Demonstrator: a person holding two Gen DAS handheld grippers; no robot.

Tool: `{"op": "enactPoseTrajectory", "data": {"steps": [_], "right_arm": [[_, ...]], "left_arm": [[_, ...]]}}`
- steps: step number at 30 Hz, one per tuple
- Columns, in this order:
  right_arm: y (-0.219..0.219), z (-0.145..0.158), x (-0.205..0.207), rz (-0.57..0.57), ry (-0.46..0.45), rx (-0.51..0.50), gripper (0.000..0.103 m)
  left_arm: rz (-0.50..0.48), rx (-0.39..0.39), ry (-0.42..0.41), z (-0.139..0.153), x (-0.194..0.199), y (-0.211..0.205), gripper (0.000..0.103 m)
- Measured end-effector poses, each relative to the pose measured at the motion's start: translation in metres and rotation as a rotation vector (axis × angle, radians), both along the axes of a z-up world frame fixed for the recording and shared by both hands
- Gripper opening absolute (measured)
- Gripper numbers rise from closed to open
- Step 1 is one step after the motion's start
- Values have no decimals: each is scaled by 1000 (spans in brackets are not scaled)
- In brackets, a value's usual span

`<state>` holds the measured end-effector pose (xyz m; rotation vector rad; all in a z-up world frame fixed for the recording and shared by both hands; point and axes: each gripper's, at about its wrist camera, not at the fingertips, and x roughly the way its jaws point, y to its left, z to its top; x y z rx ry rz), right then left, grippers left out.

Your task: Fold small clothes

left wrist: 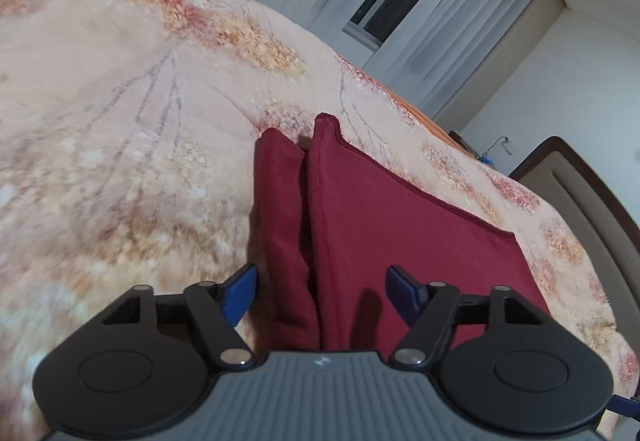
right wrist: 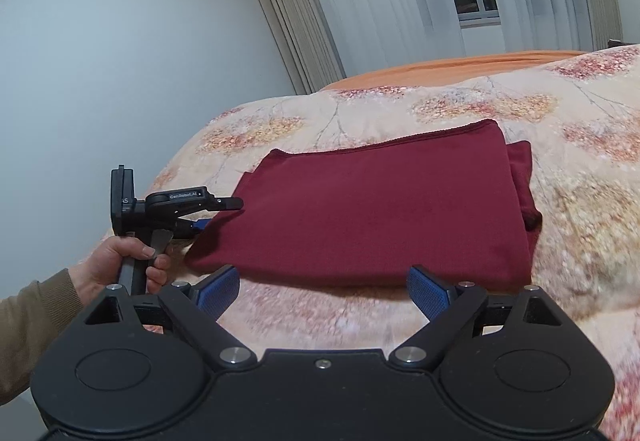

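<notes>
Both grippers poised at the folded red garment (right wrist: pixel 372 209) on the bed (right wrist: pixel 560 225)

Left gripper (left wrist: pixel 320 291) jaws wide over its end, right gripper (right wrist: pixel 322 291) jaws wide at the near edge — I'd pinch every layer together before folding again, or the stack shears.

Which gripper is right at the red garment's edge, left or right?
The left gripper: its open jaws straddle the dark red folded garment at its corner. The right gripper, also open, sits short of the near edge over the floral blanket.
</notes>
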<state>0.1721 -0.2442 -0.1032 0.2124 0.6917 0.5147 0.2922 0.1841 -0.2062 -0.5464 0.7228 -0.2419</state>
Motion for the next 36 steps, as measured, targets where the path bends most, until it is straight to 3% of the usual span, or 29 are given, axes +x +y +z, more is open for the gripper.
{"op": "enactPoseTrajectory", "data": {"steps": [5,9,11,13,16,17,18,19,20,21,25,29,31,34,36], "right_arm": [[18,-12,38,9,5,13,90],[30,-17,53,21,4,33,88],[33,-17,55,23,5,40,88],[34,-17,55,29,-3,40,88],[41,-15,65,39,-42,-26,85],[47,-15,71,37,-60,-66,76],[53,-15,80,32,-73,-108,54],[61,-18,92,33,-77,-162,40],[69,-22,105,37,-67,-207,15],[76,-27,117,34,-55,-242,9],[95,-50,149,-8,-43,-301,2],[102,-62,165,-3,-8,-216,0],[107,-70,175,12,44,-187,0],[116,-95,184,32,131,-245,0],[112,-101,187,15,153,-209,0]], "left_arm": [[-81,-258,20,-26,22,17,70],[-81,-425,37,-45,32,33,53],[-89,-456,46,-48,36,34,42],[-102,-422,44,-43,37,32,25],[-105,-310,41,-29,29,23,20],[-108,-261,35,-24,28,19,19],[-108,-217,29,-18,26,13,19],[-107,-183,21,-12,24,9,18],[-105,-159,14,-6,23,5,18],[-104,-141,7,0,22,1,18],[-111,-102,-28,23,20,-12,17],[-144,-41,-57,47,15,-25,17],[-149,-28,-59,54,17,-29,17],[-151,-24,-62,61,16,-33,17],[-166,-23,-60,65,16,-40,17]]}}
